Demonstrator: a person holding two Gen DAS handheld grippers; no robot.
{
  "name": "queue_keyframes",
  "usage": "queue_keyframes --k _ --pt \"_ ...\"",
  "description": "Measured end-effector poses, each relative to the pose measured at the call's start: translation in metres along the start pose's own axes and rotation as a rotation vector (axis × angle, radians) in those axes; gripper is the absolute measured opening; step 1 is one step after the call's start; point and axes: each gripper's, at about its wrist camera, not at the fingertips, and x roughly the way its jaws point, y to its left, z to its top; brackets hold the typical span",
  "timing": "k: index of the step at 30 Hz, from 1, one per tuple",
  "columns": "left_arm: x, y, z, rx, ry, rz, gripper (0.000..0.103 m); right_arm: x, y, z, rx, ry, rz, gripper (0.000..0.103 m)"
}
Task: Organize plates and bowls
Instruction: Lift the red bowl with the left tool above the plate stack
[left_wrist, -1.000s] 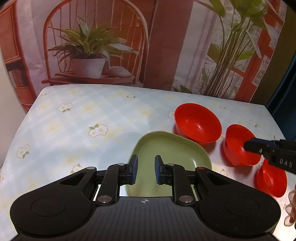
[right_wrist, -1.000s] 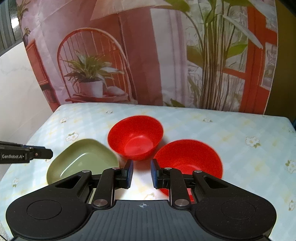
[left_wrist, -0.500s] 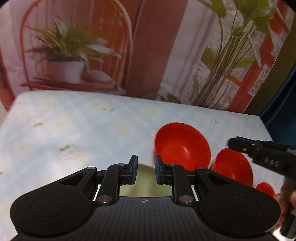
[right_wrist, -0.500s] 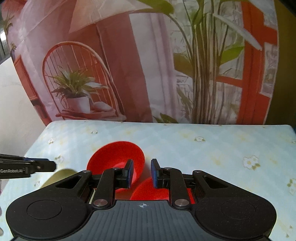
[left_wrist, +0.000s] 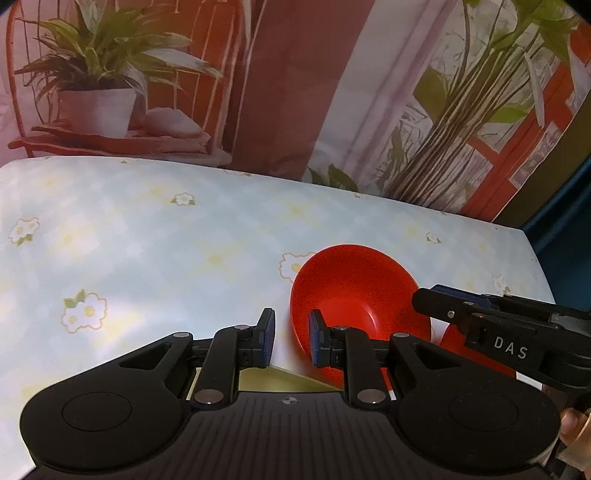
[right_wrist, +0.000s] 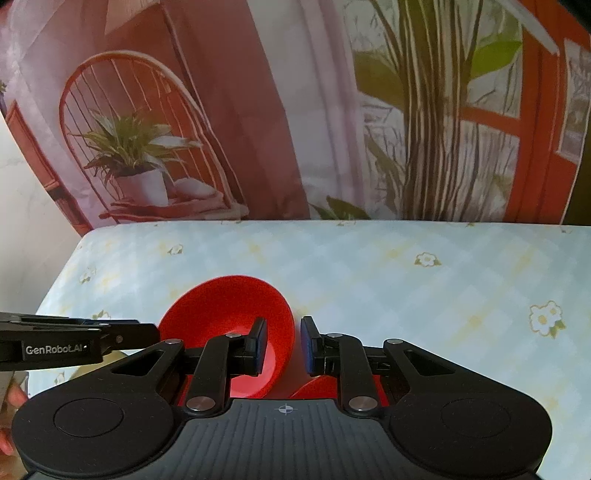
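Both our grippers sit low over the flowered tablecloth (left_wrist: 147, 240), pointing down. Left gripper (left_wrist: 291, 341): jaws nearly together, a narrow gap, nothing between them. Right gripper (right_wrist: 283, 343): same, empty. Large red bowl (left_wrist: 354, 291) sits on the cloth between them; green plate (left_wrist: 280, 382) edge shows under our left gripper.

A pale blue checked tablecloth with little white flowers (left_wrist: 147, 236) is spread over the table. Behind it a printed backdrop (right_wrist: 280, 110) is hung, on which a potted plant in a red chair and tall green stalks are pictured.
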Motion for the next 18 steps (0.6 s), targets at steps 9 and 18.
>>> queue_keyframes --k 9,18 --pt "0.010 0.001 -0.002 0.005 0.013 0.004 0.019 0.010 -0.003 -0.002 0.013 0.020 -0.002 0.010" --pt "0.001 -0.004 -0.003 0.016 -0.011 0.001 0.012 0.008 -0.003 -0.003 0.030 0.013 0.004 0.004"
